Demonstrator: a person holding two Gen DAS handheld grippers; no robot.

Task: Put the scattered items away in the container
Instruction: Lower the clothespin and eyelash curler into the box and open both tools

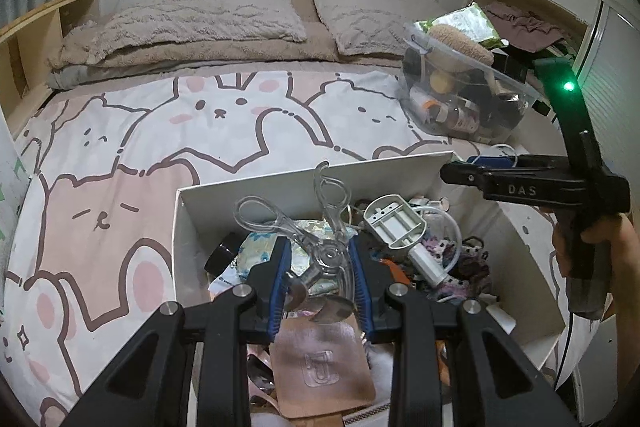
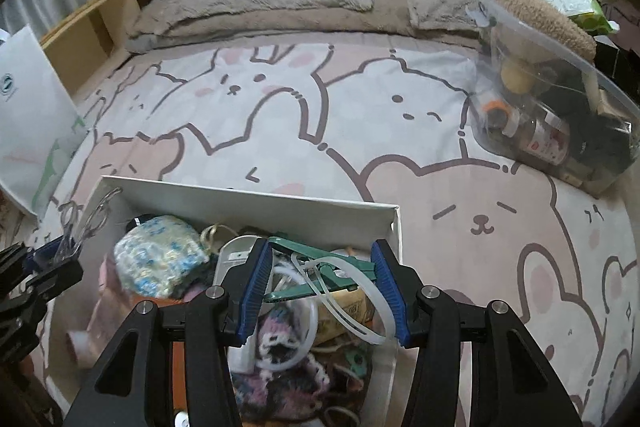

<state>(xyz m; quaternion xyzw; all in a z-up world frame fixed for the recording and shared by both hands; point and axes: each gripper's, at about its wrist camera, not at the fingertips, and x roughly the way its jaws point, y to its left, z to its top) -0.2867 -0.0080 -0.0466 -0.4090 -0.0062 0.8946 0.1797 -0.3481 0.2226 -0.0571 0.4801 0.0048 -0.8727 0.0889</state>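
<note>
Over one box (image 1: 192, 227), one held tongs (image 1: 320, 227)

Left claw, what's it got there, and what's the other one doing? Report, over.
Left claw shut on clear plastic tongs, held above white box. Right claw open, empty, over the box's clutter. Nothing blocking.

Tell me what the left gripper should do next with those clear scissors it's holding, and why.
Probably open the left gripper and let go. It is shut on the clear plastic scissors, which already hang over the white box full of clutter, so releasing should drop them inside. The right gripper is open and holds nothing.
</note>
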